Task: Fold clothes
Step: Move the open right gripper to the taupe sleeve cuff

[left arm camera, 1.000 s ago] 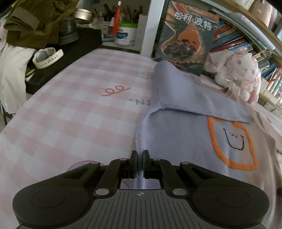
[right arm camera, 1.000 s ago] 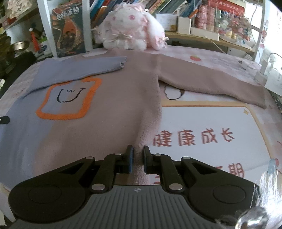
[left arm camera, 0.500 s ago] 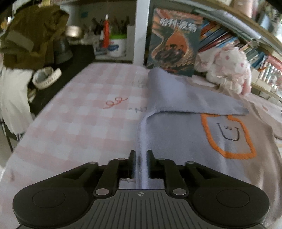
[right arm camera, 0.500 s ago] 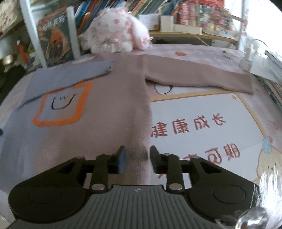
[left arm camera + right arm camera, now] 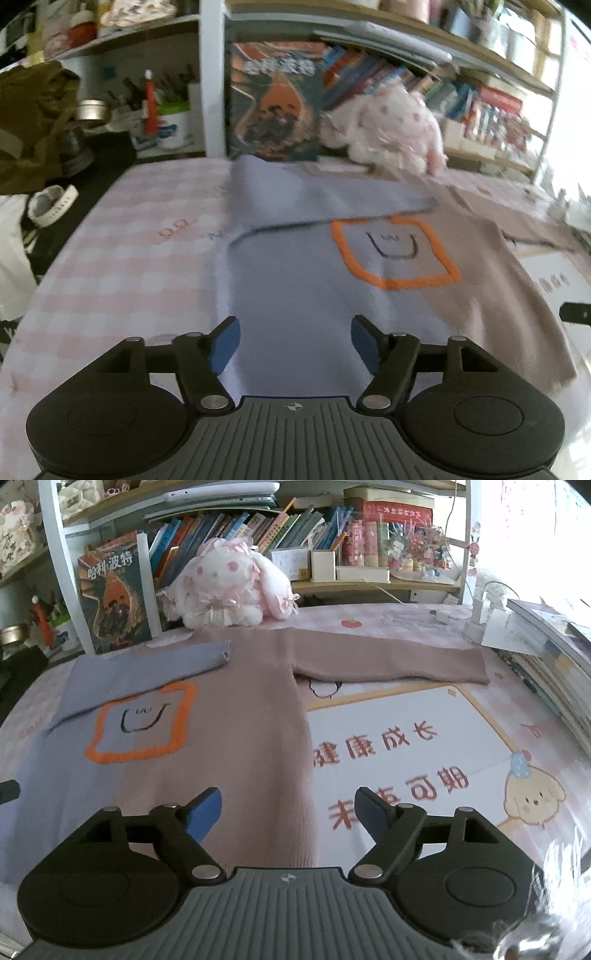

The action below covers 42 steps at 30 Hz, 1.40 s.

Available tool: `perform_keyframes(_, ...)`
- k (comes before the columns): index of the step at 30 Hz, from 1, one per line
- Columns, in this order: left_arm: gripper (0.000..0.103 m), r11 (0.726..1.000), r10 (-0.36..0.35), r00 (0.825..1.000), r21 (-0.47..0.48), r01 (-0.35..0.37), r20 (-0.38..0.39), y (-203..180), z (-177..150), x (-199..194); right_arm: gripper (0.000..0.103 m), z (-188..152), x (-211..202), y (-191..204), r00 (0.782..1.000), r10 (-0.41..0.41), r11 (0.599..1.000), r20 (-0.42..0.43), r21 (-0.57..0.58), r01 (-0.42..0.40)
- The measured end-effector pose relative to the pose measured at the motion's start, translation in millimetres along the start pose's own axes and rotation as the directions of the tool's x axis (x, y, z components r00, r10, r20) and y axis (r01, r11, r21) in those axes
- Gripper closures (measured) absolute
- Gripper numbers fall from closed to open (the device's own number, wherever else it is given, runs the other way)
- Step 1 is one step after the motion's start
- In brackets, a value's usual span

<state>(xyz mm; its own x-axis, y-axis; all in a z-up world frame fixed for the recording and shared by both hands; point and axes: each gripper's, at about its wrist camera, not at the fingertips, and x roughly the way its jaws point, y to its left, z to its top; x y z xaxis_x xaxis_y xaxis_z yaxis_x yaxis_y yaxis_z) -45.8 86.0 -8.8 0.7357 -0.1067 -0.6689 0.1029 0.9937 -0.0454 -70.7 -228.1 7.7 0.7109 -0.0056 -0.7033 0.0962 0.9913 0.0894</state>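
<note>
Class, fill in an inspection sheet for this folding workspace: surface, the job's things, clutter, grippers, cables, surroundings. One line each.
Surface: pink checked cloth, printed mat on its right side.
Job's things: sweater, half blue, half brown, lying flat; blue sleeve folded across the chest, brown sleeve spread outward.
Clutter: plush toy and book at the far edge.
Grippers: left gripper and right gripper both opening over the hem, pads clear of the fabric.
Cables: white charger and cord at the far right.
Surroundings: bookshelves behind.
</note>
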Motion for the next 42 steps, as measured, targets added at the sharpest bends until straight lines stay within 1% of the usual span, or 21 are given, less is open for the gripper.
perform_keyframes(6, 0.028, 0.999, -0.047, 0.998, 0.025, 0.048, -0.031, -9.0, -9.1, 0.8, 0.021, -14.3, -12.5, 1.1, 0.999, -0.046, 0.999, -0.015, 0.011, 0.047)
perform_keyframes(13, 0.027, 0.992, -0.106, 0.993, 0.061, 0.109, -0.050, -25.8, -11.0, 5.5, 0.020, -26.2, -26.5, -9.5, 0.994, -0.103, 0.994, -0.022, 0.037, 0.103)
perform_keyframes(19, 0.027, 0.990, -0.114, 0.993, 0.073, 0.117, -0.043, -38.4, -6.1, 9.6, 0.020, -26.4, -27.5, -22.7, 0.993, -0.117, 0.992, -0.021, 0.053, 0.118)
perform_keyframes(27, 0.027, 0.996, -0.070, 0.996, 0.054, 0.073, -0.055, -63.4, 2.2, 22.0, 0.020, -12.7, -9.7, -48.8, 0.996, -0.087, 0.995, -0.024, 0.055, 0.089)
perform_keyframes(31, 0.027, 0.999, -0.035, 0.997, 0.036, 0.038, -0.069, -86.1, 5.9, 31.7, 0.020, -2.9, 5.9, -69.5, 0.998, -0.056, 0.998, -0.029, 0.040, 0.057)
perform_keyframes(34, 0.027, 1.000, -0.005, 0.997, 0.028, 0.008, -0.081, -109.2, 10.1, 39.0, 0.020, 8.7, 21.0, -91.9, 0.999, -0.030, 0.999, -0.042, 0.024, 0.031)
perform_keyframes(37, 0.027, 1.000, 0.020, 0.997, 0.025, -0.018, -0.074, -135.1, 15.5, 42.2, 0.020, 22.6, 34.9, -118.5, 0.999, -0.006, 1.000, -0.045, 0.030, 0.007)
perform_keyframes(42, 0.027, 0.997, 0.076, 0.992, -0.024, -0.079, -0.096, -169.5, 20.5, 51.2, 0.019, 45.5, 63.3, -160.9, 0.998, 0.032, 0.999, -0.055, 0.037, -0.030)
